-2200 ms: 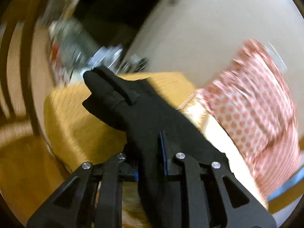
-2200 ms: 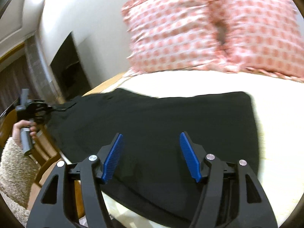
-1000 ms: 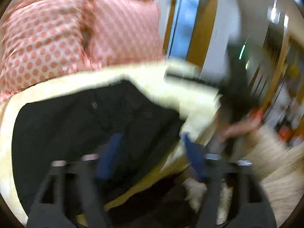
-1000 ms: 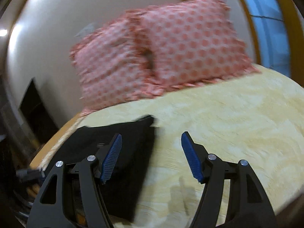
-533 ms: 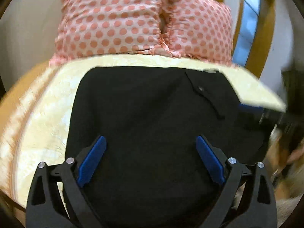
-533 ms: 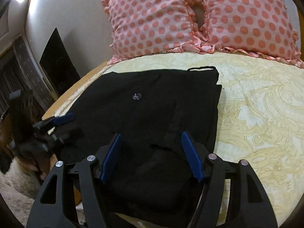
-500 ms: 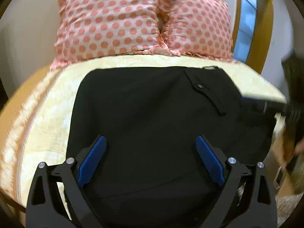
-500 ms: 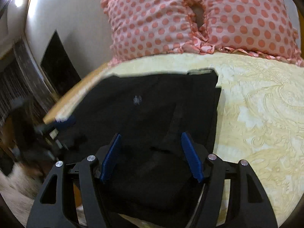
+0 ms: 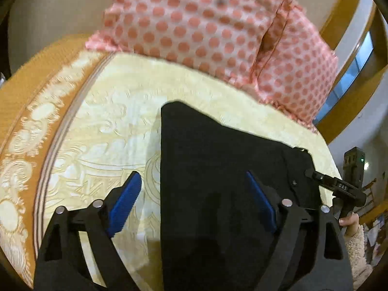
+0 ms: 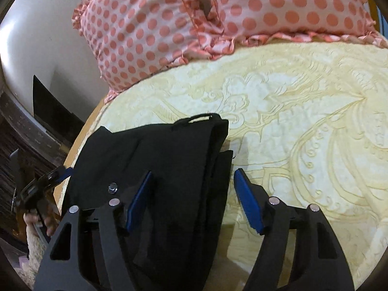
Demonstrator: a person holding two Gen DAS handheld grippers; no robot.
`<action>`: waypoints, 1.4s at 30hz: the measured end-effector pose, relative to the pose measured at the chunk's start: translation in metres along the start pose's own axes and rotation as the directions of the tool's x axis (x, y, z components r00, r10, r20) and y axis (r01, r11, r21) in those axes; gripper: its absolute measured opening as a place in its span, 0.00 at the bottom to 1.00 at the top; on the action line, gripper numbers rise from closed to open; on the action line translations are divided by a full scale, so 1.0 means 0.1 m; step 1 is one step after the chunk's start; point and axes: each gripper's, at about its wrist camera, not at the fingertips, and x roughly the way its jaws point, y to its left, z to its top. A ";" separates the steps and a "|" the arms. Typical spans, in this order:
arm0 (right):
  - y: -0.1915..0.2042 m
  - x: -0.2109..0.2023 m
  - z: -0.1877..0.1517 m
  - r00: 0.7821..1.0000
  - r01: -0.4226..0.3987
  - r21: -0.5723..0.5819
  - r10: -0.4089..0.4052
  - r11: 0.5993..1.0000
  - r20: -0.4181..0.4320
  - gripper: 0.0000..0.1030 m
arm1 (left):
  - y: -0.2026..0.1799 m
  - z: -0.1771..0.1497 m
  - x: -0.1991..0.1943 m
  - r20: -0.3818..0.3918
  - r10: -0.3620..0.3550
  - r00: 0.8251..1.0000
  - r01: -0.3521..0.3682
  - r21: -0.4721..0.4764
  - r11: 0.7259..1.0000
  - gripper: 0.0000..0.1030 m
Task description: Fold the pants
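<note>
I am holding my left gripper (image 9: 194,203) over the black pants' (image 9: 225,169) nine-o'clock edge, jaws closing, pinching nothing. My right gripper (image 10: 194,196) is straddling their three-o'clock edge, gaping. The pants are lying on the bedspread (image 10: 303,126).

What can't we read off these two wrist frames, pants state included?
- Near end of the black pants: left wrist view, cut off by the bottom edge and the left claw, whose jaws are closing with no cloth pinched.
- Fold layers: right wrist view, black on black; the stacked edge shows, the count does not.
- Right claw straddling that edge: contact with the cloth unclear.
- Metal button: too small for detail.
- Pillows: motion-blurred.
</note>
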 end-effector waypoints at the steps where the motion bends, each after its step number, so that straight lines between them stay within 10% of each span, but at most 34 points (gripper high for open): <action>1: 0.00 0.00 -0.01 1.000 0.000 -0.003 0.000 1.000 0.001 0.68 | 0.01 0.02 0.06 -0.024 0.008 1.000 -0.008 -0.005 1.000 0.79; 9: 0.04 0.05 0.01 1.000 -0.017 -0.071 0.017 0.997 -0.009 0.50 | -0.03 0.11 0.40 -0.134 -0.050 0.990 0.051 0.005 0.999 0.68; 12: 0.07 0.01 0.02 0.999 -0.047 -0.104 0.048 0.994 0.007 0.24 | -0.08 0.13 0.41 -0.136 0.001 0.991 0.004 0.039 0.999 0.32; 15: 0.16 -0.05 0.04 0.998 -0.053 -0.144 0.056 0.988 0.019 0.20 | -0.12 0.14 0.32 -0.122 -0.011 0.992 0.019 0.067 0.998 0.12; 22: 0.16 -0.12 0.24 0.995 -0.096 -0.133 0.100 0.986 0.021 0.16 | -0.32 0.32 0.19 -0.072 -0.013 0.997 0.021 0.108 0.994 0.10; 34: -0.01 -0.26 1.21 0.964 0.095 -0.230 -0.032 0.968 0.265 0.15 | -0.86 1.30 0.87 0.049 -0.025 0.999 0.016 0.167 0.986 0.10; 42: -0.51 0.49 1.41 0.983 0.178 -0.100 -0.172 0.979 0.066 0.16 | -0.73 1.29 1.67 -0.077 0.077 0.994 -0.070 0.088 0.994 0.13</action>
